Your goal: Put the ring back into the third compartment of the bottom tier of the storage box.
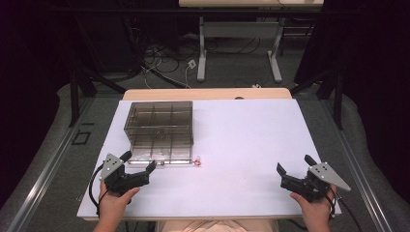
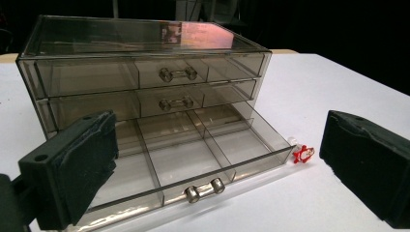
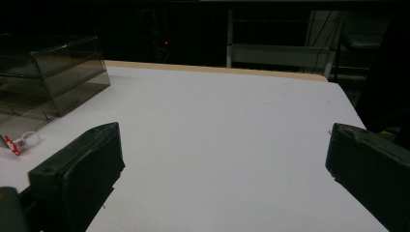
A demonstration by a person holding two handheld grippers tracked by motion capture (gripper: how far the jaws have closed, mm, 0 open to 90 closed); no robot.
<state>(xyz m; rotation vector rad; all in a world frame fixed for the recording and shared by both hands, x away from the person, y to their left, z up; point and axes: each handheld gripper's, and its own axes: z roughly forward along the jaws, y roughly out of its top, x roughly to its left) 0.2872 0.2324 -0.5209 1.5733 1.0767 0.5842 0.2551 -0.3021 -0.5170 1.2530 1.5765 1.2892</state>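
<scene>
The smoky clear drawer box (image 1: 159, 130) stands on the left half of the white worktop (image 1: 241, 145), with its front turned toward the person. Its bottom drawer (image 2: 193, 159) is pulled out, while the two upper drawers are pushed in. The open drawer is divided in compartments, and as far as I can see they hold nothing; it is probably left open so that something can be put inside.

A small red and white object (image 2: 303, 154) lies on the worktop just beside the right front corner of the open drawer, not inside it. It is too small to tell exactly what it is. Its place near the drawer makes me think it is the thing to be picked up and stored.

The left hand-held gripper (image 1: 140, 169) rests near the front edge of the worktop, just in front of the drawer, with the jaws spread wide and nothing between them. It looks toward the box, so it seems ready to reach. The right hand-held gripper (image 1: 295, 169) waits well apart on the right side, also wide open and empty, over bare worktop
</scene>
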